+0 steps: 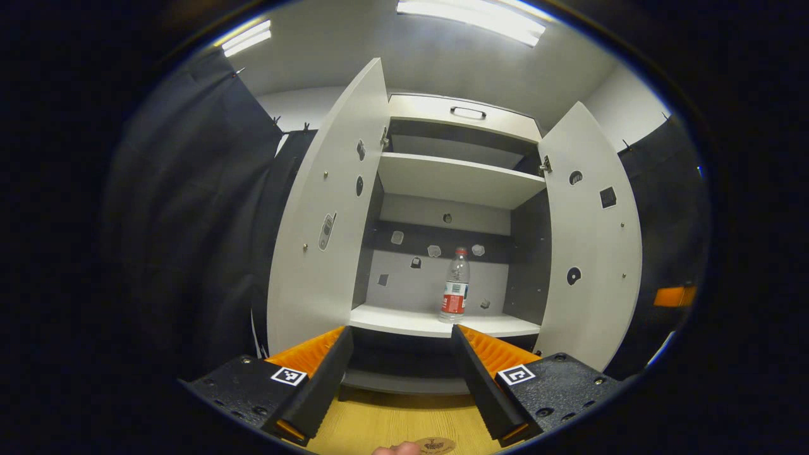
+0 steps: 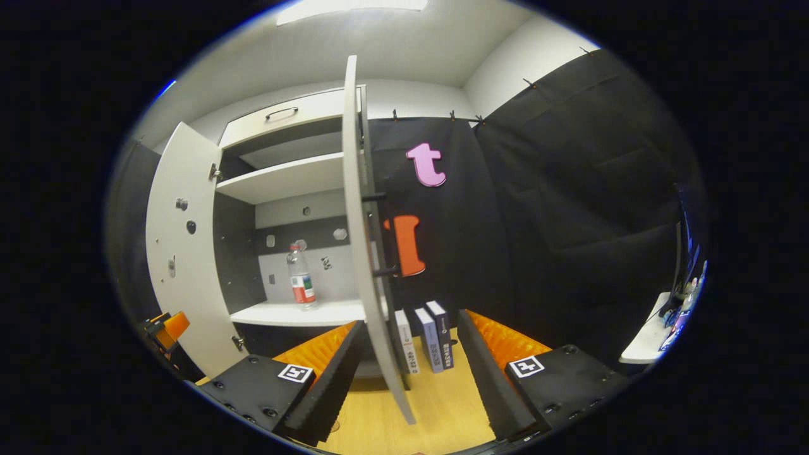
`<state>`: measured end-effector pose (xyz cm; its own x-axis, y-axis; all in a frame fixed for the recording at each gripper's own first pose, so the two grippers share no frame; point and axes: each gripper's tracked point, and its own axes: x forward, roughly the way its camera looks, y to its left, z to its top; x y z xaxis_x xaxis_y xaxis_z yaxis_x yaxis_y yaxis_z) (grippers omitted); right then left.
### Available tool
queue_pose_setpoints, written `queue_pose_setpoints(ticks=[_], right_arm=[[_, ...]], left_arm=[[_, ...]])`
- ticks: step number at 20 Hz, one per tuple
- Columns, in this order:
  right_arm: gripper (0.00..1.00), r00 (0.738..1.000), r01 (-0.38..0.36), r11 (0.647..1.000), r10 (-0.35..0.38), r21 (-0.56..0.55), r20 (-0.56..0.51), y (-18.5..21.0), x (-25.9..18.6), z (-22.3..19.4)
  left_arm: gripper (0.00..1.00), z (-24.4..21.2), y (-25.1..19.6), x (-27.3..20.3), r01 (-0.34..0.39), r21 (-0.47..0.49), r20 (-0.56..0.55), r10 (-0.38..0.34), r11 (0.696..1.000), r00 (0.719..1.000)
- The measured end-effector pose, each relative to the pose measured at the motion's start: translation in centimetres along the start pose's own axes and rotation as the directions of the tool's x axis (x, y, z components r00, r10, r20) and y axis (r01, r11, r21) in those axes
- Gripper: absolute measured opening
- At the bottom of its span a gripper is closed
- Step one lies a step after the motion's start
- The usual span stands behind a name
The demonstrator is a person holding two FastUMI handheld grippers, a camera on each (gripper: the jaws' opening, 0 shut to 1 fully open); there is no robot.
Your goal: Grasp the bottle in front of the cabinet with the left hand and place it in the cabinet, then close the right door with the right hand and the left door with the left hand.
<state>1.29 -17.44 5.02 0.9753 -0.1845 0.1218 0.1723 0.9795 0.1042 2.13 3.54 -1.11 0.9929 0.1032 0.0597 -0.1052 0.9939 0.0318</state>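
Observation:
A clear water bottle [image 1: 455,285] with a red label and red cap stands upright on the cabinet's lower shelf [image 1: 404,321], right of the middle. My left gripper [image 1: 401,333] hangs open in front of that shelf with nothing between its fingers, the bottle just beyond its right fingertip. Both white doors stand wide open: the left door [image 1: 325,221] and the right door [image 1: 591,253]. In the right gripper view the right door [image 2: 361,240] is seen edge-on, and its lower edge runs between the fingers of my open right gripper [image 2: 411,321]. The bottle [image 2: 301,278] shows inside.
An upper shelf [image 1: 455,180] and a drawer with a handle [image 1: 468,112] sit above. Three books [image 2: 430,341] stand on the wooden table [image 2: 442,404] right of the cabinet. Black cloth walls close in both sides. A white ledge [image 2: 644,341] lies far right.

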Motion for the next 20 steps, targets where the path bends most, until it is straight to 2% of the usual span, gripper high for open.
queue_pose_setpoints(ticks=[2, 5, 10, 12, 14, 16, 17, 18, 20], right_arm=[[0.98, 0.999, 0.036, 0.999, -0.036, -0.005, 0.009, -2.1, 2.1, 2.5], [0.98, 0.998, 0.036, 0.999, -0.035, -0.038, 0.043, -2.7, 5.3, 5.6], [0.98, 0.998, 0.068, 0.995, -0.067, -0.075, 0.020, -4.0, 9.6, 5.6], [0.98, 0.997, 0.076, 0.994, -0.075, -0.074, 0.013, -4.3, 10.5, 5.2], [0.98, 0.999, 0.042, 0.997, -0.042, -0.067, 0.005, -3.0, 10.5, 4.8], [0.97, 0.998, 0.054, 0.993, -0.052, -0.106, 0.022, -3.1, 10.5, 4.9], [0.97, 0.998, 0.052, 0.991, -0.049, -0.124, 0.025, -2.9, 10.4, 5.0], [0.88, 0.999, 0.040, 0.989, -0.036, -0.140, 0.030, -2.4, 10.3, 5.1], [0.86, 1.000, 0.009, 0.988, -0.005, -0.155, 0.029, -0.9, 9.9, 5.0]], left_arm=[[0.95, 0.0, 0.2, -0.1, 0.006, -0.002, -0.004, -0.006, 1.000, 1.000], [0.95, 0.4, 0.8, -0.4, -0.001, -0.002, 0.005, 0.001, 1.000, 1.000], [0.95, -0.3, 2.3, -0.7, -0.037, -0.017, -0.013, 0.037, 0.999, 0.999], [0.94, -0.5, 2.9, -0.6, -0.049, -0.017, -0.015, 0.049, 0.999, 0.999], [0.95, -0.8, 3.3, -0.6, -0.055, -0.017, -0.017, 0.054, 0.998, 0.998], [0.97, -1.2, 3.4, -0.5, -0.052, -0.024, -0.022, 0.052, 0.998, 0.998], [0.95, -1.4, 3.3, -0.5, -0.044, -0.028, -0.028, 0.043, 0.999, 0.999], [0.95, -1.5, 3.2, -0.4, -0.031, -0.028, -0.033, 0.030, 0.999, 0.999], [0.92, -1.6, 3.0, -0.1, -0.010, -0.011, -0.037, 0.010, 1.000, 0.999]])
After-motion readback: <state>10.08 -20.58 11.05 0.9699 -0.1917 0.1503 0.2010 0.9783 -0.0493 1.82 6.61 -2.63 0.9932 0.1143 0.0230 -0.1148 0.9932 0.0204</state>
